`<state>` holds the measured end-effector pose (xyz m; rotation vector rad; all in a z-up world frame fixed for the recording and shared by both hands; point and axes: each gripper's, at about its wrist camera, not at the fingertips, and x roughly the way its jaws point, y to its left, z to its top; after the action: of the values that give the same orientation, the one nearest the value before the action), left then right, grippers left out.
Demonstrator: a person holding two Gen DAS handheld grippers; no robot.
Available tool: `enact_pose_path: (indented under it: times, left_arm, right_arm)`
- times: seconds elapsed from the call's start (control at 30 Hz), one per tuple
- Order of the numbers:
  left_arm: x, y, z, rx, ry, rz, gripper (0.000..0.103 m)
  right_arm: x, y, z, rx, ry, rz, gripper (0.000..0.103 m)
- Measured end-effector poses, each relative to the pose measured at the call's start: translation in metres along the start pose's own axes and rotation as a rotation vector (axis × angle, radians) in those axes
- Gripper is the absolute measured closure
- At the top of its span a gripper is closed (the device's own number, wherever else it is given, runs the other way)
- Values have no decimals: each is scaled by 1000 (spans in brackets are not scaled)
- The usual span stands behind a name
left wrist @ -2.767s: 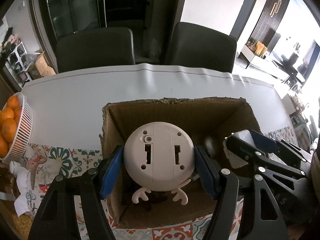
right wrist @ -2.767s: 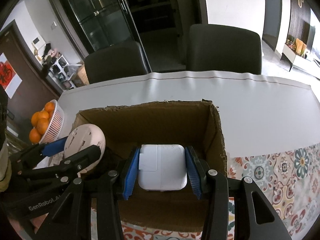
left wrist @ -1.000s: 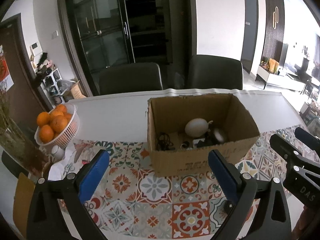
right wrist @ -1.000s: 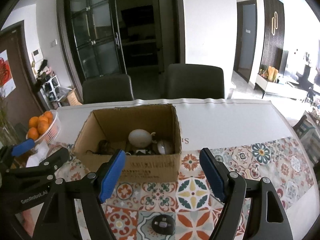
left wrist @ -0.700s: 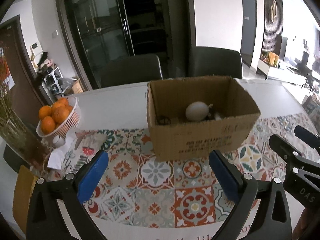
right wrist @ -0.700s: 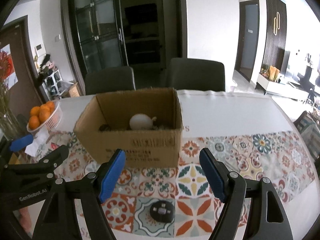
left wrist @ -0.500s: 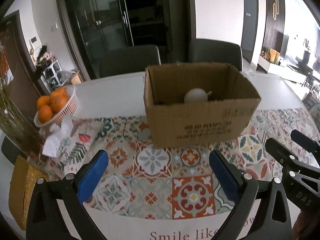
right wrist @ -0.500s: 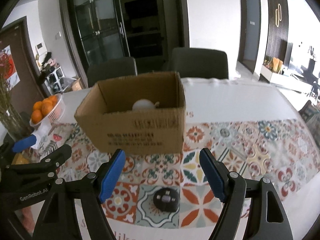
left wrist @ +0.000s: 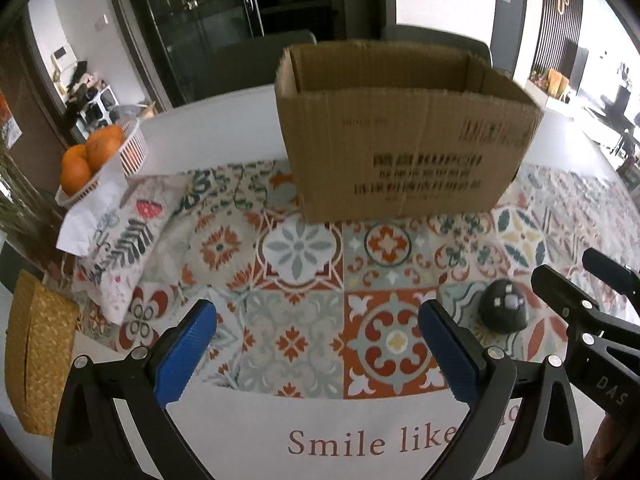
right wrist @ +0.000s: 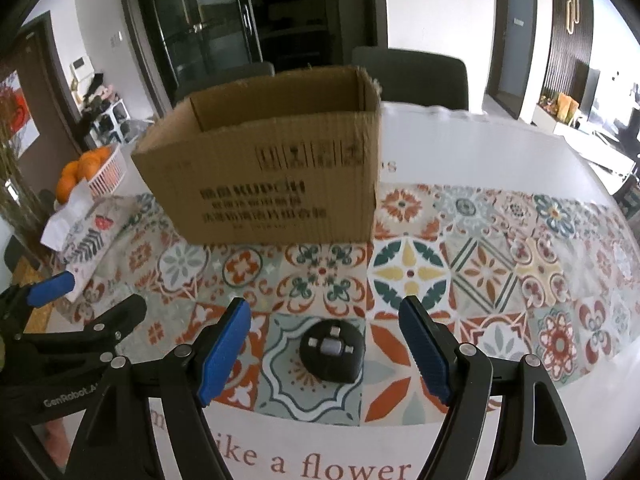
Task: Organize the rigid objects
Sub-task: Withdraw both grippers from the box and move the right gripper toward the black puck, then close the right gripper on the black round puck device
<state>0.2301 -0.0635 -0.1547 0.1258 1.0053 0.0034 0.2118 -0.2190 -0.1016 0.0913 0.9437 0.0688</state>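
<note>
A brown cardboard box (left wrist: 404, 136) (right wrist: 272, 184) stands on the patterned tablecloth; its inside is hidden from this low angle. A small black rounded device with a grey button (right wrist: 333, 355) (left wrist: 503, 311) lies on the cloth in front of the box. My right gripper (right wrist: 326, 354) is open, low over the cloth, its blue pads either side of the black device without touching it. My left gripper (left wrist: 318, 354) is open and empty over bare cloth, with the black device to its right.
A white basket of oranges (left wrist: 100, 156) (right wrist: 90, 172) sits at the left, with a patterned cushion (left wrist: 128, 236) and white paper beside it. A woven yellow mat (left wrist: 36, 352) lies at the left table edge. Dark chairs (right wrist: 412, 76) stand behind the table.
Both grippers have sunk toward the table and pulled back from the box. The box contents have dropped out of sight, and the black device now lies between the right gripper's fingers.
</note>
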Motion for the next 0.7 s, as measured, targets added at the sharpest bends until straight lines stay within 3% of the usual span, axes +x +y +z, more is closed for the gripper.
enact_pose_path:
  times: [0.7]
  left_arm:
    - [60, -8, -22, 31, 164, 35, 0]
  right_arm:
    - [69, -9, -30, 15, 183, 11, 26]
